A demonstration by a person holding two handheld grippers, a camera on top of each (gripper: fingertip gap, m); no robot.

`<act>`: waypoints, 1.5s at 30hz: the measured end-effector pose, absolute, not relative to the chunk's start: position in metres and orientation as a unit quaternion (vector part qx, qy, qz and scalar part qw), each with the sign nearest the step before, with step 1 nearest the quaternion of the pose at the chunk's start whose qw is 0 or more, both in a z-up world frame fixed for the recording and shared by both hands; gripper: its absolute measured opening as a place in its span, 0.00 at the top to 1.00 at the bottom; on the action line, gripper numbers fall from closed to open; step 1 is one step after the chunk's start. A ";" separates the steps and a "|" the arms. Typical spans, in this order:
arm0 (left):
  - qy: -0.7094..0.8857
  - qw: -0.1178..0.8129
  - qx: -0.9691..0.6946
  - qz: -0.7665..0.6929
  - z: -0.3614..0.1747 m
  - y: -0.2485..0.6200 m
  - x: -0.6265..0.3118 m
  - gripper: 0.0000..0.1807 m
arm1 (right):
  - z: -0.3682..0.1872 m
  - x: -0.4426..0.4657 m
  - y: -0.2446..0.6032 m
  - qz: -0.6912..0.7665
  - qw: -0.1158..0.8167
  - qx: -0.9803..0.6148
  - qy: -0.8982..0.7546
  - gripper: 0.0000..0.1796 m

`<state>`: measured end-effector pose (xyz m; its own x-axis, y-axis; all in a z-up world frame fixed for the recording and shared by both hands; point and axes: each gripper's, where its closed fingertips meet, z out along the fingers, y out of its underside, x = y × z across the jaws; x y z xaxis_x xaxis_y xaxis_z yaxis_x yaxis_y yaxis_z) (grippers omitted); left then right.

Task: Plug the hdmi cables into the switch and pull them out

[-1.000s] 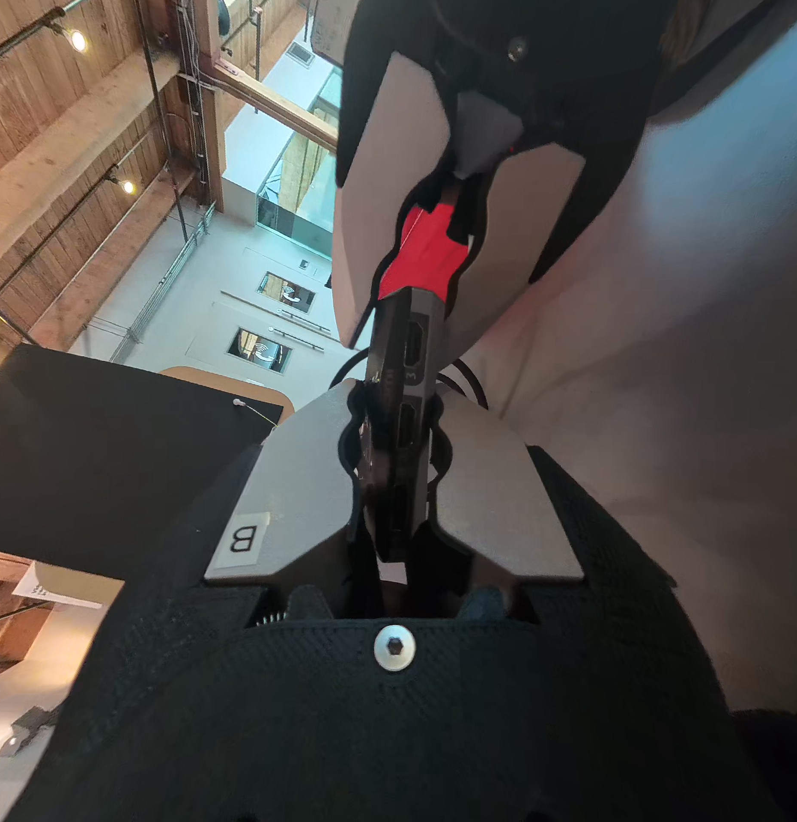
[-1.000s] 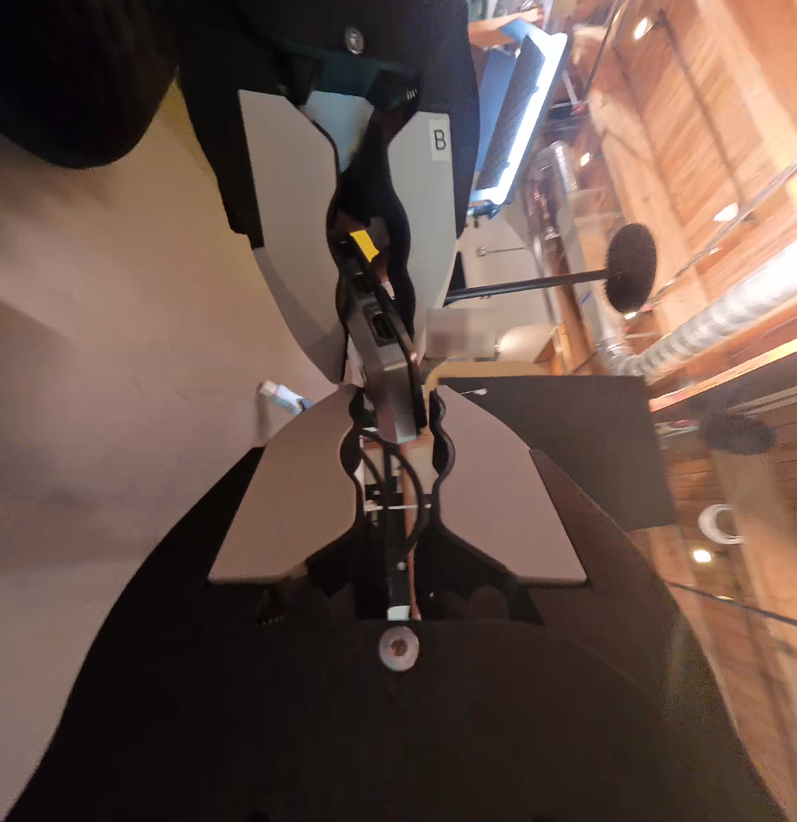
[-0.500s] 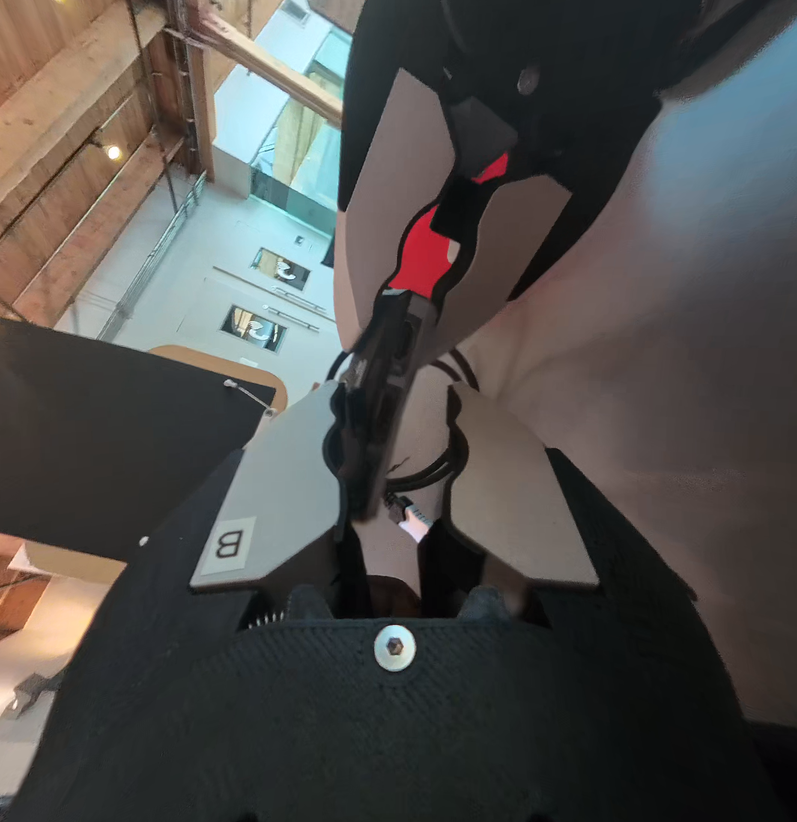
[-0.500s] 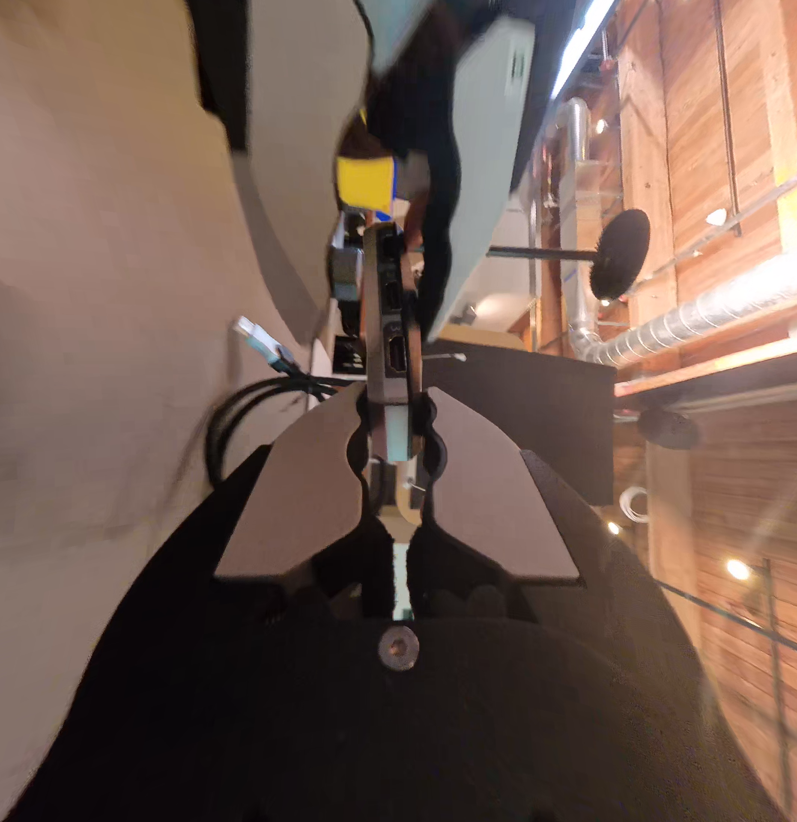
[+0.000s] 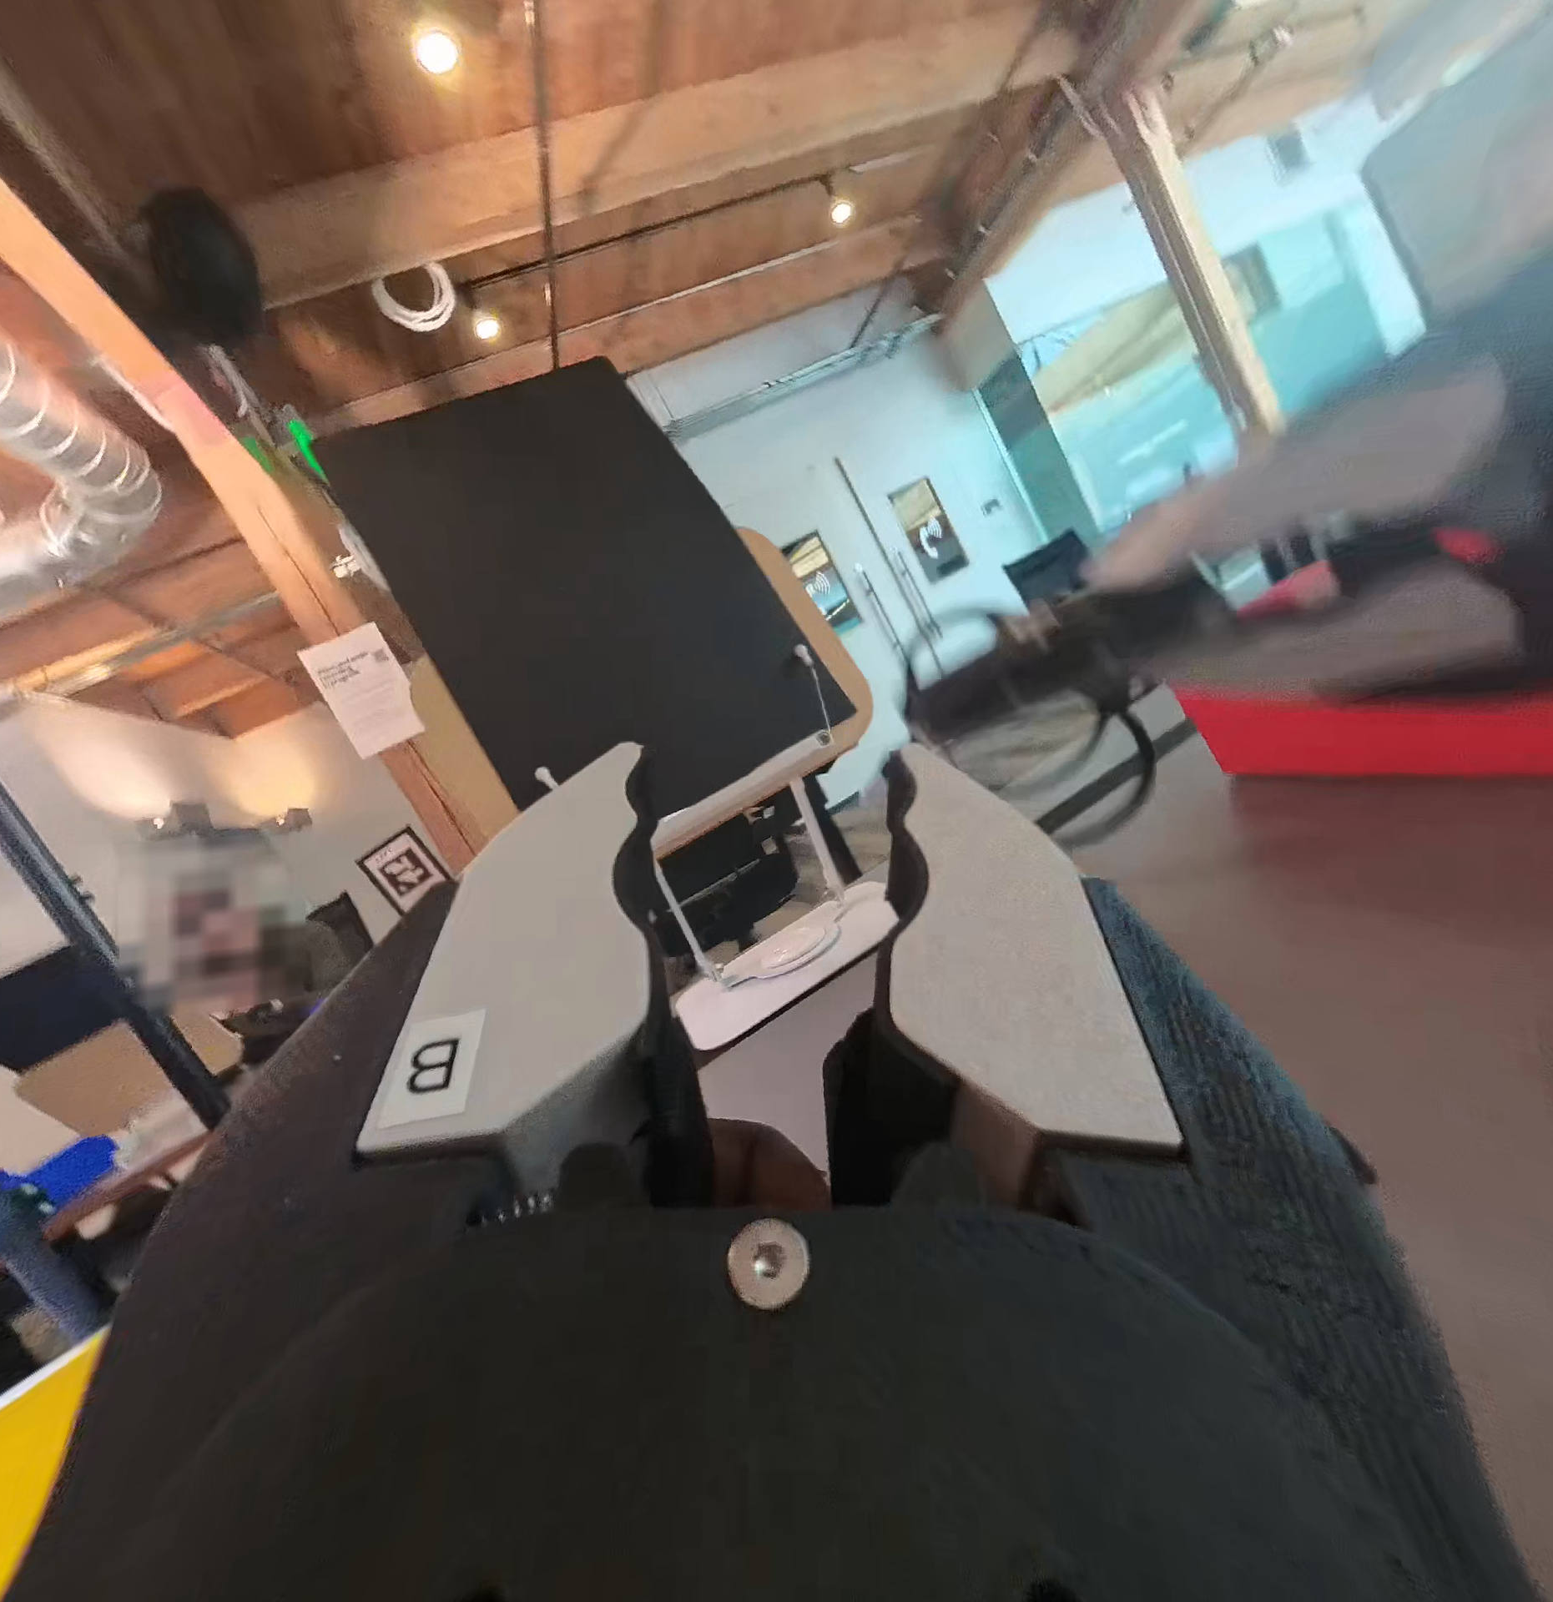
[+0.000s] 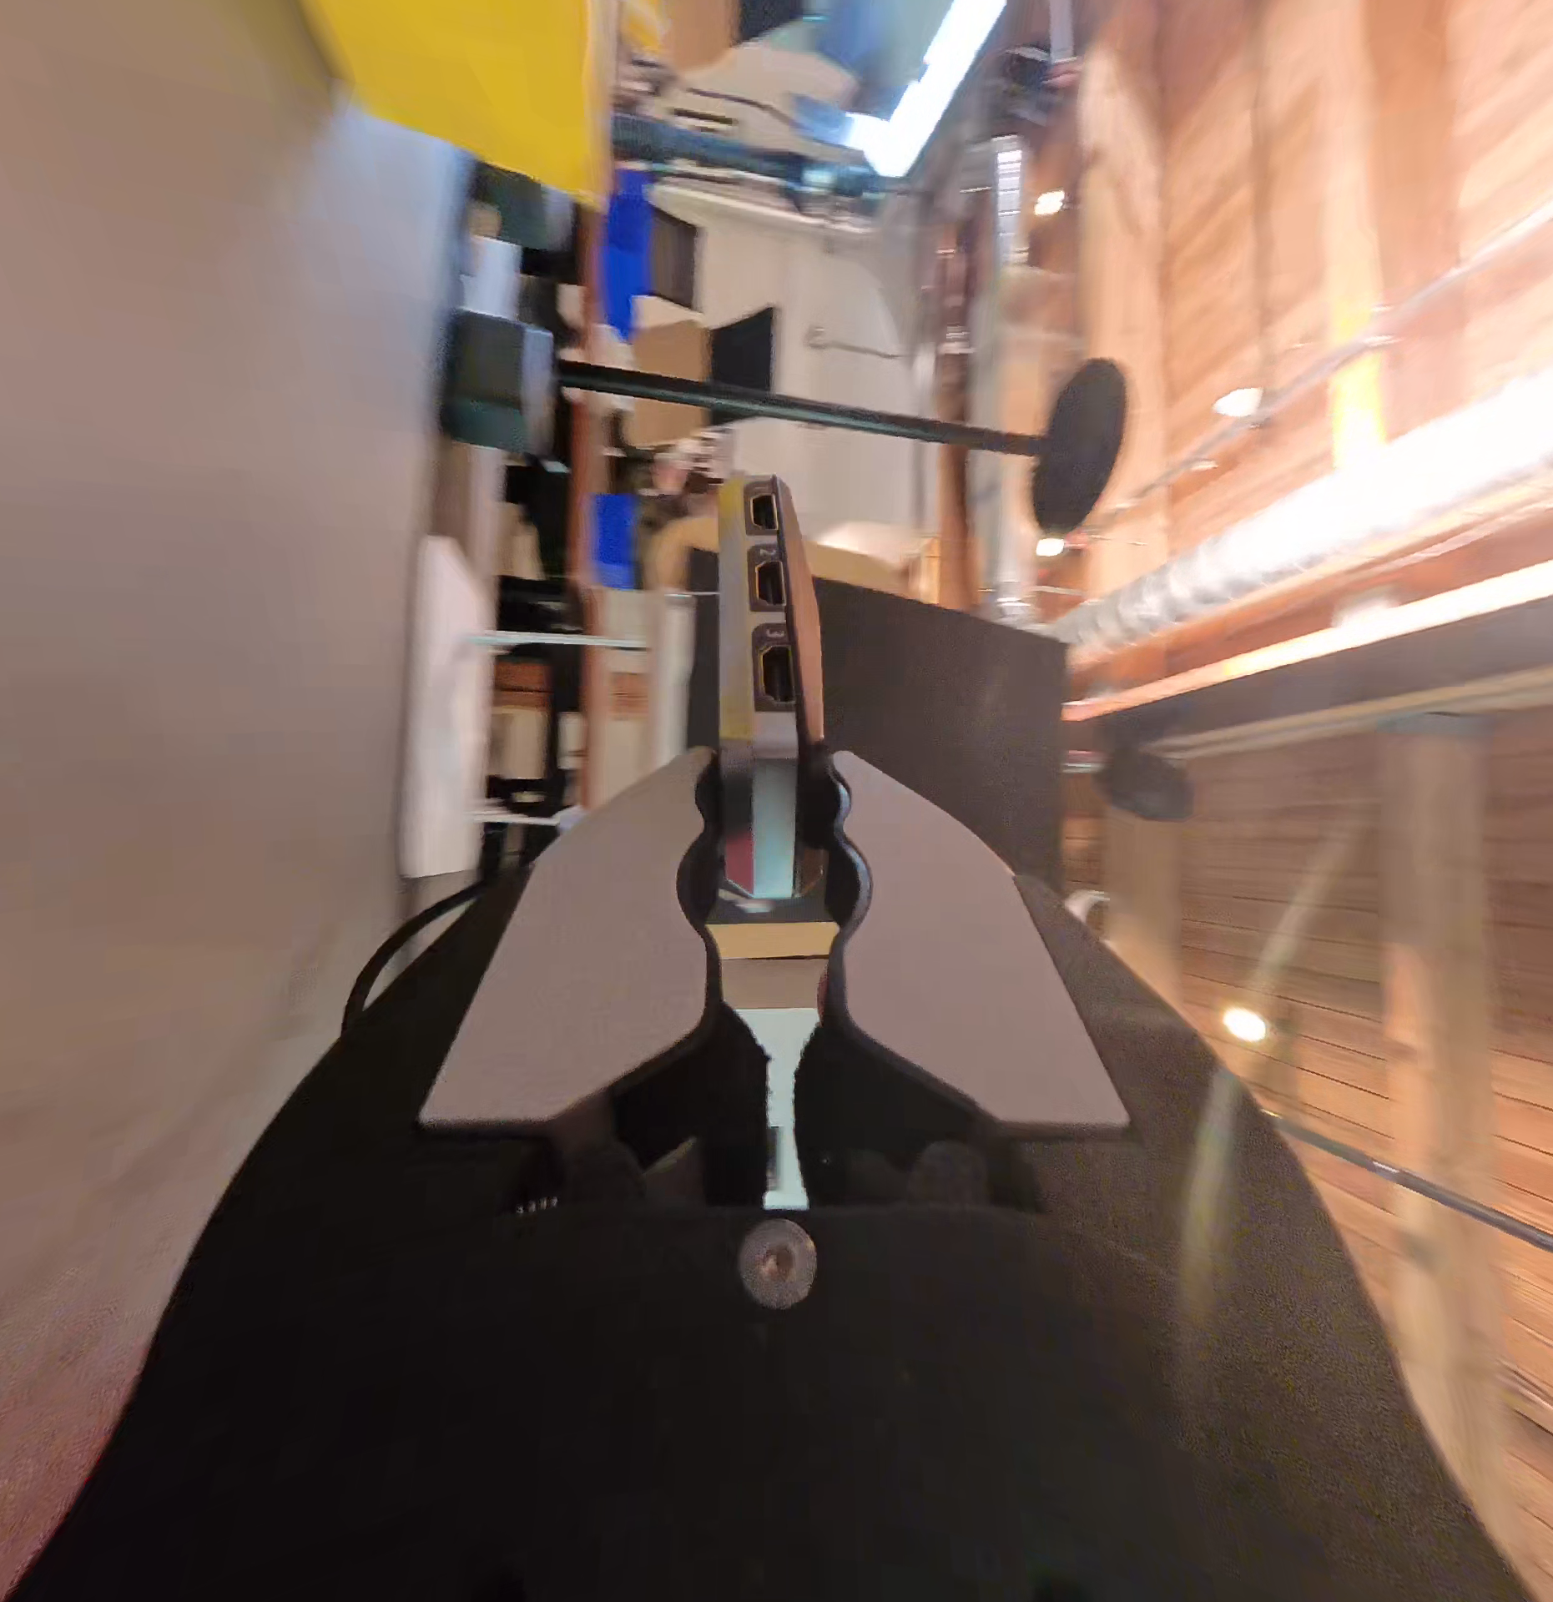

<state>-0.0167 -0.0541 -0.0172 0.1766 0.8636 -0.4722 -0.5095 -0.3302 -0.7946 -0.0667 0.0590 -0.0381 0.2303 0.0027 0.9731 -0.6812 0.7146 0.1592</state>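
Clearly the right gripper (image 6: pixel 768 767) pinches only one end of the switch (image 6: pixel 768 693), which juts out edge-on with three empty ports showing. Held so near its end, it could pivot or slip, I judge, once a plug pushes in. The left gripper (image 5: pixel 764 780) gapes, holding nothing; black cables (image 5: pixel 1111 763) lie blurred on the table (image 5: pixel 1362 954) beyond. Small marks sit by the ports, a sticker on the left finger (image 5: pixel 530 945).

The left gripper (image 5: pixel 768 832) has let go and is swinging away empty; only the right gripper (image 6: pixel 768 771) is holding the switch (image 6: pixel 768 659) now.
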 end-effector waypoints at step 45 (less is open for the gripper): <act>-0.166 0.621 -0.702 0.308 -0.091 0.020 -0.007 0.53 | -0.062 -0.025 0.082 0.769 0.108 -0.102 -0.622 0.47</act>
<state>-0.0068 0.0204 -0.0909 0.7550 0.6154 -0.2263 -0.1497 -0.1743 -0.9732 -0.0253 0.0816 -0.0622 -0.9562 0.2920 -0.0220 -0.0394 -0.2027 -0.9784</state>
